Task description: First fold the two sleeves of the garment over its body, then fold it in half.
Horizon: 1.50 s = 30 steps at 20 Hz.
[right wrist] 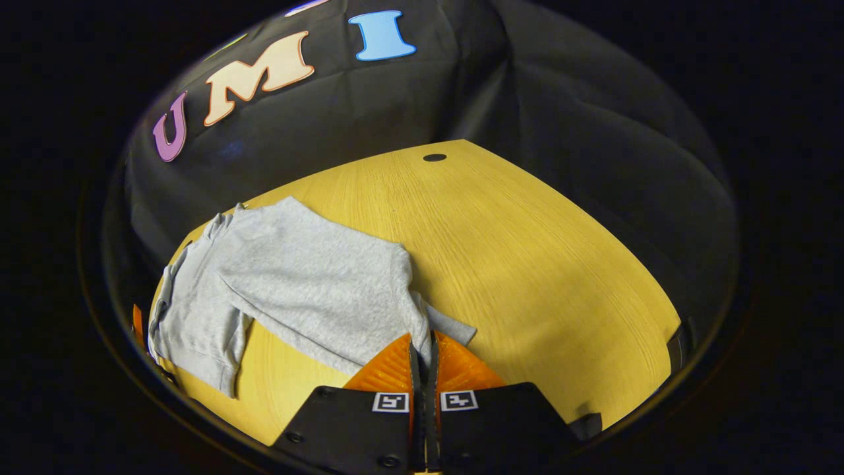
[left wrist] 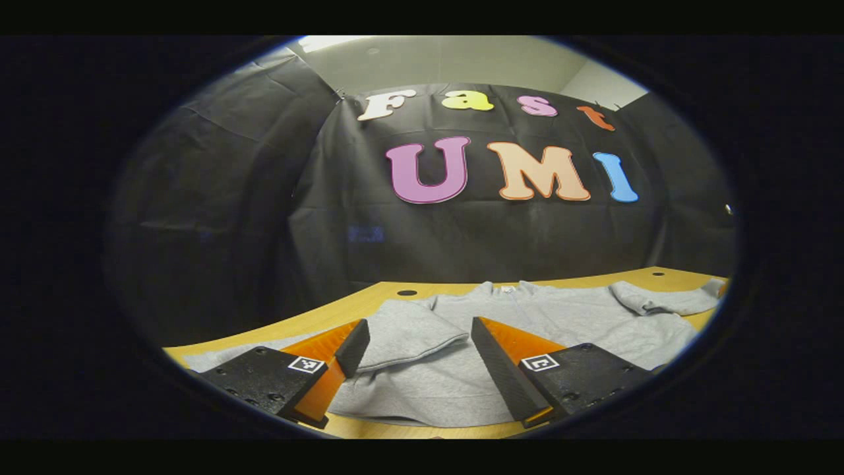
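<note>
Right gripper (right wrist: 422, 356) apparently pinching garment (right wrist: 316, 284)

Wall: black cloth (left wrist: 264, 198) hung in creases and folds around the booth.
Ceiling: pale panels (left wrist: 448, 59) above the cloth — one bright strip at the upper left.
Desk: yellow wood-grain top (right wrist: 527, 251), rounded edge — small dark holes (right wrist: 434, 158) near its far side.

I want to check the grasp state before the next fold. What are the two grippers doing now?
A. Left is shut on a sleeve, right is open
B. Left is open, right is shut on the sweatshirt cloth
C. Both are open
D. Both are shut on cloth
B: the left gripper stands open over the grey sweatshirt, while the right gripper pinches its cloth.
</note>
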Each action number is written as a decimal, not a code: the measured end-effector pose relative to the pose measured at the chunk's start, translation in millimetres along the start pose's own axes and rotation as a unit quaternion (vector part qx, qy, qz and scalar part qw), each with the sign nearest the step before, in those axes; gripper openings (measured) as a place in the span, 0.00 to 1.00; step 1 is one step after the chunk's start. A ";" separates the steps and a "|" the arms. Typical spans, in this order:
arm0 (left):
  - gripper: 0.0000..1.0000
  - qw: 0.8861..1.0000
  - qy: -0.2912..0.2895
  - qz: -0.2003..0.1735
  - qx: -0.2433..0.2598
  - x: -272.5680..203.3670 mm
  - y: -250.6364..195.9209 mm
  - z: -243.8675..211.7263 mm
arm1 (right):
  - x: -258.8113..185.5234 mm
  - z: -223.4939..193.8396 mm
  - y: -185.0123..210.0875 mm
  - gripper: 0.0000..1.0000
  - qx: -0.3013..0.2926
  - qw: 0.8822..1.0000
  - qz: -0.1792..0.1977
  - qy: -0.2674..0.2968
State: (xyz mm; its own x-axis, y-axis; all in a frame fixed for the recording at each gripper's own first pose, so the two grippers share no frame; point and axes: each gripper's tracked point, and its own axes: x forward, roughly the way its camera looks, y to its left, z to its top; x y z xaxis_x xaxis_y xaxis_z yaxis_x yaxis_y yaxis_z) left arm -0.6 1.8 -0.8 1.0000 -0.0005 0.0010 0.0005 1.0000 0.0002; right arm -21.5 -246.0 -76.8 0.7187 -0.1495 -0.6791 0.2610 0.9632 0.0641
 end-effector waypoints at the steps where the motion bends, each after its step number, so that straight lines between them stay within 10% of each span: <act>1: 0.92 1.000 0.000 0.000 0.000 -0.4 0.5 0.3 | -3.6 7.3 9.4 0.03 -0.004 1.000 0.006 -0.011; 17: 0.92 1.000 0.001 0.000 -0.001 -0.7 0.0 -0.2 | -57.1 116.9 271.9 0.03 -0.118 0.968 0.193 -0.109; 30: 0.92 1.000 0.000 -0.001 -0.001 -0.1 0.0 0.4 | -23.7 96.4 494.0 0.03 -0.146 0.933 0.320 -0.077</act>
State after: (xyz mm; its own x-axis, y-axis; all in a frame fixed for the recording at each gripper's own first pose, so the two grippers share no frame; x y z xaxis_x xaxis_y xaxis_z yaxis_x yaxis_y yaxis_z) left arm -0.6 1.7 -0.5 1.0000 -0.0016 0.0009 0.0016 1.0000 -0.0025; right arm 152.4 211.8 41.5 0.7567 0.4679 -0.4566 -0.4238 0.8828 0.2024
